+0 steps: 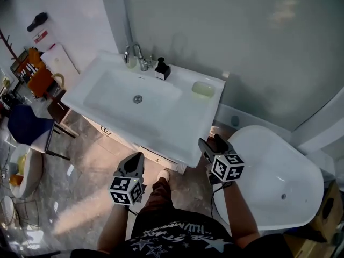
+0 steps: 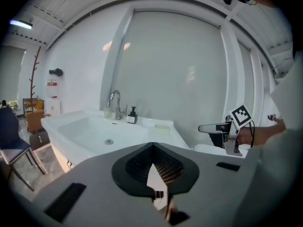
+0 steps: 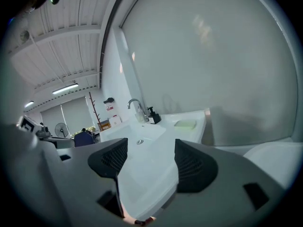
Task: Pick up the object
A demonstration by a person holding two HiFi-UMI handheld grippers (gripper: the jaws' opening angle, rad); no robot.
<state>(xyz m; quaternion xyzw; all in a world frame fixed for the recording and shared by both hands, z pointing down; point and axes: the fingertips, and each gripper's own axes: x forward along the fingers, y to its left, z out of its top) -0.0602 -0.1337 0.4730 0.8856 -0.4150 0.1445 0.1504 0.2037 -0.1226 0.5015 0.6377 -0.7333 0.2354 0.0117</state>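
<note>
A white washbasin (image 1: 177,130) stands ahead of me. On its back ledge are a chrome faucet (image 1: 137,55), a black soap dispenser (image 1: 162,69) and a pale green soap dish (image 1: 203,88). My left gripper (image 1: 136,158) hovers over the floor in front of the basin's near edge with its jaws closed together and nothing between them. My right gripper (image 1: 210,141) is open and empty beside the basin's near right corner. The right gripper view shows the dispenser (image 3: 153,116) and the soap dish (image 3: 185,124) far beyond the right gripper (image 3: 150,148). Both grippers are well short of every object.
A white bathtub (image 1: 271,173) lies to the right, close under the right arm. A blue chair (image 1: 27,127) and an orange clutter shelf (image 1: 35,74) stand at the left. A small cup (image 1: 130,62) sits left of the faucet. Grey wall panels rise behind the basin.
</note>
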